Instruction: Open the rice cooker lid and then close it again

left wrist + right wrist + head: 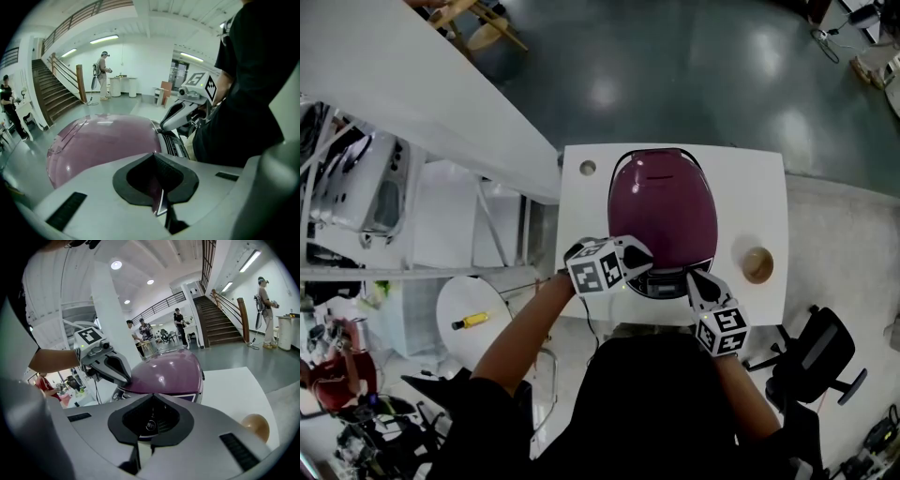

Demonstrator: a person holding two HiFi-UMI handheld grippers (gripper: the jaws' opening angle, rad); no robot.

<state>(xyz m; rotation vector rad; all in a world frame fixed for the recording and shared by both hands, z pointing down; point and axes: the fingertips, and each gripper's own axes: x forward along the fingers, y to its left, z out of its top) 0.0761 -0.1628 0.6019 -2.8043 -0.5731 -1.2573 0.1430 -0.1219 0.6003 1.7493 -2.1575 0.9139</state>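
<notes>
Left hand-held gripper (639, 255), shut and empty, rests at seven o'clock of the rice cooker (664, 283) on the counter (764, 183); my right hand-held gripper (696, 278), also shut, at five. I judge the left nearer the closed lid (661, 202).

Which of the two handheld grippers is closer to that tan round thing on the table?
The right gripper, at the front right of the rice cooker, beside the tan round thing. The left gripper is at its front left.
</notes>
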